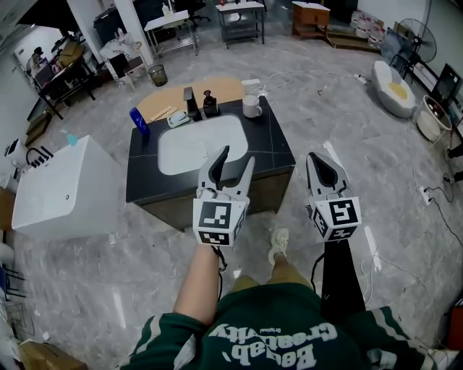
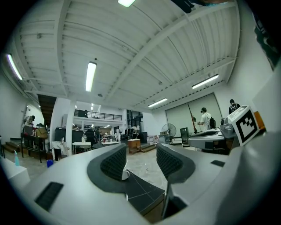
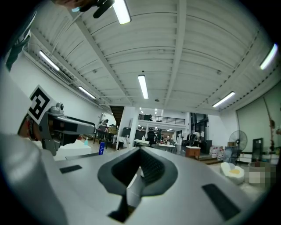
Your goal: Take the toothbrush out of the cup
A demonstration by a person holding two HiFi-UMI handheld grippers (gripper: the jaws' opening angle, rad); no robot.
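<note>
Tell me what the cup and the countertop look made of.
The cup: probably white glazed ceramic, mug-shaped with a handle; plastic cannot be ruled out.
The countertop: dark stone or tile, judging by its thin pale joint lines and faint sheen.

Workshop hall, workbenches (image 1: 240,9), ribbed metal ceiling (image 2: 145,52)

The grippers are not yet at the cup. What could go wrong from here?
1. The cup stands near the counter's far edge; a push from a jaw might tip it or slide it off.
2. The right gripper is shut and would have to open before gripping; the left gripper is open.
3. The faucet and a dark item stand just left of the cup; a wide reach could knock them.
</note>
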